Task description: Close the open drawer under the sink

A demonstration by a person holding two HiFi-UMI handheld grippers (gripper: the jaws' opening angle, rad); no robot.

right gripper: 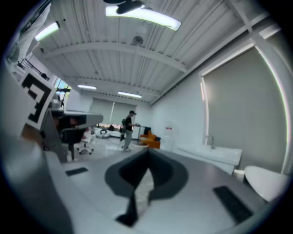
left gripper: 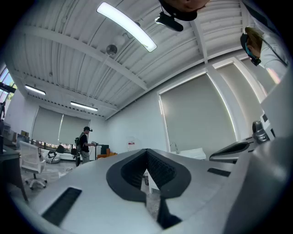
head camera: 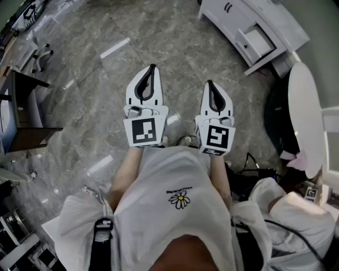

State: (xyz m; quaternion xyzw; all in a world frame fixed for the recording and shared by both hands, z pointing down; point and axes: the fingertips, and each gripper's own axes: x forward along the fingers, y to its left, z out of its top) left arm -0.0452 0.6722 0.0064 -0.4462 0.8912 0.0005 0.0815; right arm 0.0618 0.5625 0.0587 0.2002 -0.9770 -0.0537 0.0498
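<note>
While held level, side by side over the grey marble floor point(head camera: 95, 79): left claw point(head camera: 153, 68) pressed together, pinching nothing; right claw point(head camera: 210, 83) likewise pressed together and empty. Well apart from both, at the head view's upper right: white sink cabinet point(head camera: 233, 16), with the drawer point(head camera: 258, 41) pulled out and standing open. Far across the room, a person point(left gripper: 84, 144) standing.
</note>
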